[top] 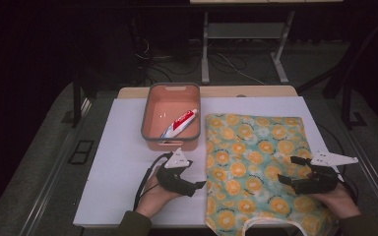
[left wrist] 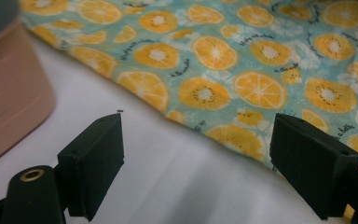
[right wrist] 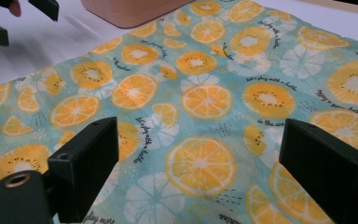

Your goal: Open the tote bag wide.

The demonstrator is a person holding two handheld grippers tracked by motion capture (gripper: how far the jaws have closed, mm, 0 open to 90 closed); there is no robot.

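white table cover [top: 123, 187] underneath everything; on it a fruit-print cloth bag [top: 256, 162] spread flat at the right half, handles toward the near edge, and a pink bin [top: 150, 110] just left of its far corner with a toothpaste tube [top: 179, 123] lying inside. left gripper [top: 199, 185] just beside the bag's left edge, jaws released with nothing between them. right gripper [top: 289, 169] above the bag's right part, jaws wide, gripping nothing. probably reaching to take the bag by its edges. best to slide one jaw low along the cover under the hem, pinch a single fold, keep well clear of the bin
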